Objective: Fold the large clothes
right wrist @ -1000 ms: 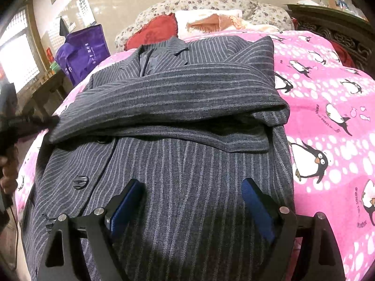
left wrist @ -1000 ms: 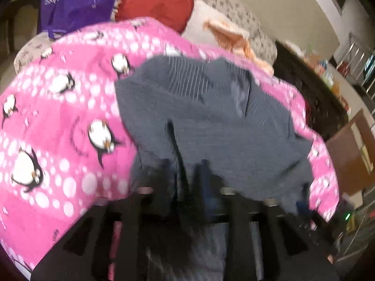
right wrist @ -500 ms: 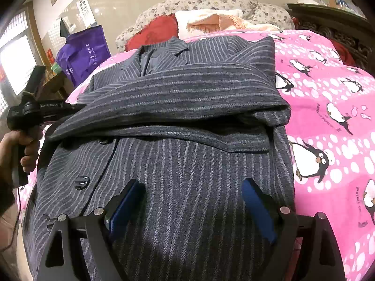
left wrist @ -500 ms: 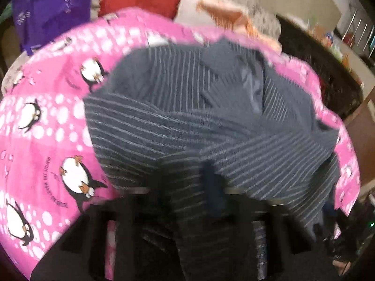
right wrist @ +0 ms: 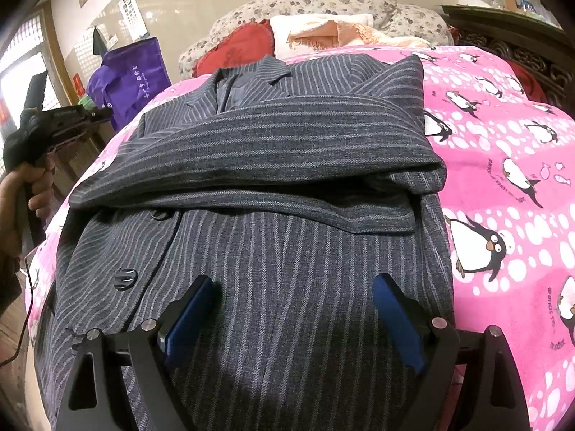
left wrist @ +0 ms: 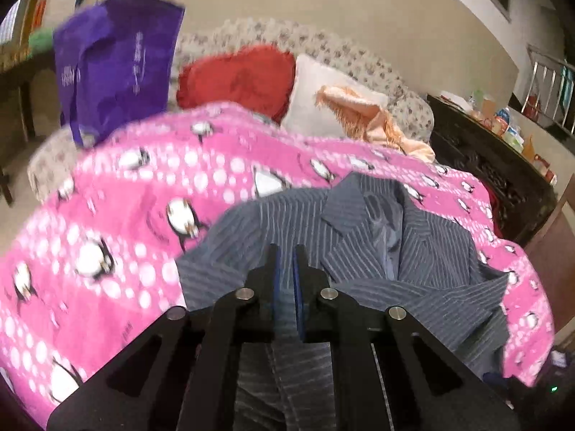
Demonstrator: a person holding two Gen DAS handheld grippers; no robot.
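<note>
A grey pinstriped suit jacket (right wrist: 273, 186) lies face up on a pink penguin blanket (right wrist: 503, 186), both sleeves folded across its chest. My right gripper (right wrist: 291, 294) is open and empty, low over the jacket's lower front. My left gripper (left wrist: 285, 255) is shut and holds nothing, raised beside the jacket's left edge; it shows in the right wrist view (right wrist: 72, 116) held off the bed's left side. The jacket (left wrist: 359, 248) lies below it in the left wrist view.
A red cushion (right wrist: 237, 50), white pillow (left wrist: 323, 97) and peach scarf (right wrist: 345, 32) lie at the bed's head. A purple bag (left wrist: 115, 68) stands at the left. Dark carved furniture (left wrist: 496, 179) runs along the right side.
My left gripper let go of the sleeve, which now lies across the jacket, and rose and drew back to the left. My right gripper has not moved.
</note>
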